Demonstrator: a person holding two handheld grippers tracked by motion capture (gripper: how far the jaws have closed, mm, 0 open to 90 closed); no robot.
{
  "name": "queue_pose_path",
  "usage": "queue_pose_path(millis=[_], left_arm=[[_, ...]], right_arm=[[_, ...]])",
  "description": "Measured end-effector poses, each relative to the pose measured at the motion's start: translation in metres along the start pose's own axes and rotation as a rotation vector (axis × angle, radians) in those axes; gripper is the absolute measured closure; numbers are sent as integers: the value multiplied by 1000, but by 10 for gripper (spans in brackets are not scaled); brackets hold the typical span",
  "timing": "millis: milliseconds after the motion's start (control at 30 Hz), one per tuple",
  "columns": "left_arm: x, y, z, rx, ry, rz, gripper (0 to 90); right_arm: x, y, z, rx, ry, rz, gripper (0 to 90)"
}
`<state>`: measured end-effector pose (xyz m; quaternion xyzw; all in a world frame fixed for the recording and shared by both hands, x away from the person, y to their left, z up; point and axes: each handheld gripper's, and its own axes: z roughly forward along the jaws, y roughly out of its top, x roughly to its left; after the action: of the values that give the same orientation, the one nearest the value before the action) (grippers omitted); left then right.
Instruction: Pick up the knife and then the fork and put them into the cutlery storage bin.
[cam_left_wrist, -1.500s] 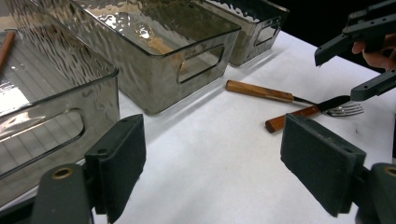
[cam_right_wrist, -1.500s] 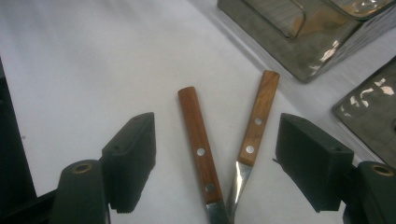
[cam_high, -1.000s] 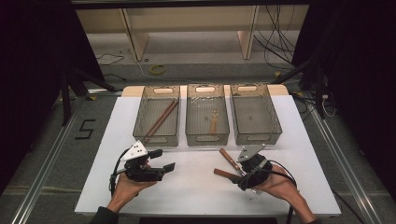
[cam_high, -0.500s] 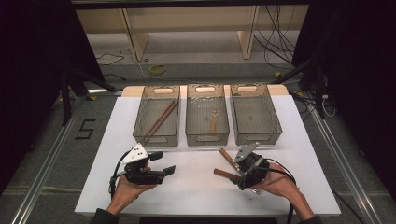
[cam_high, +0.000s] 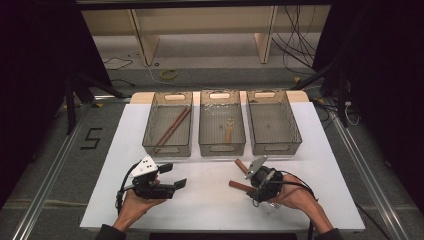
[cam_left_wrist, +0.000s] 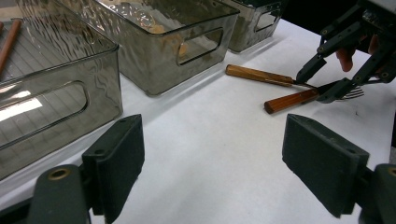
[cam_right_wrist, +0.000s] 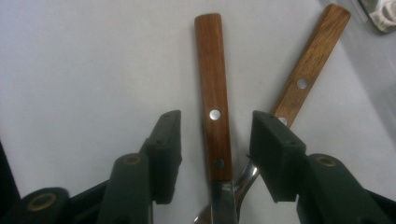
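Wooden-handled cutlery, two pieces, on the white table in front of the three smoky plastic bins. Going left to right in the high view: a black "5" marked on the floor left of the table, the one piece of writing legible anywhere.

Left gripper held in the left hand near the table's front edge, jaws spread wide with nothing between them, pointed toward the cutlery but well apart from it.

Left bin holding long brown sticks laid slantwise; middle bin holding a small wooden-handled piece; right bin, contents not clear enough to name.

Near knife-like piece lying flat between the jaws of the right gripper, its handle showing two rivets, metal end running back under the gripper. Jaws just closing in around that handle, a gap visible on each side, pads not yet pressing. Second handle just beside it, outside the jaws, slanted away, also riveted, with a fork's tines visible from the left gripper view. No brand marks readable on handles or bins.
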<state>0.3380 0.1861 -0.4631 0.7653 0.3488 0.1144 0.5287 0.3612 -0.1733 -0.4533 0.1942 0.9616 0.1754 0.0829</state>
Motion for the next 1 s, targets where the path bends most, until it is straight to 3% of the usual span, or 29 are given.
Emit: queue_pose_path(millis=[400,600,633,733,1000], left_arm=[[0,-1,2,8,-4,1,205],[0,-1,3,11,-7,2,204],[0,-1,3,9,-8,2,204],[0,-1,3,11,-7,1,204],[1,-1,3,14,-4,3,206]], right_arm=[[-2,2,8,55,18,-18,663],[-3,3,10,55,37,-11,712],[-3,2,10,56,36,-34,727],[-1,3,10,61,36,-22,746],[3,5,10,65,19,-68,769]])
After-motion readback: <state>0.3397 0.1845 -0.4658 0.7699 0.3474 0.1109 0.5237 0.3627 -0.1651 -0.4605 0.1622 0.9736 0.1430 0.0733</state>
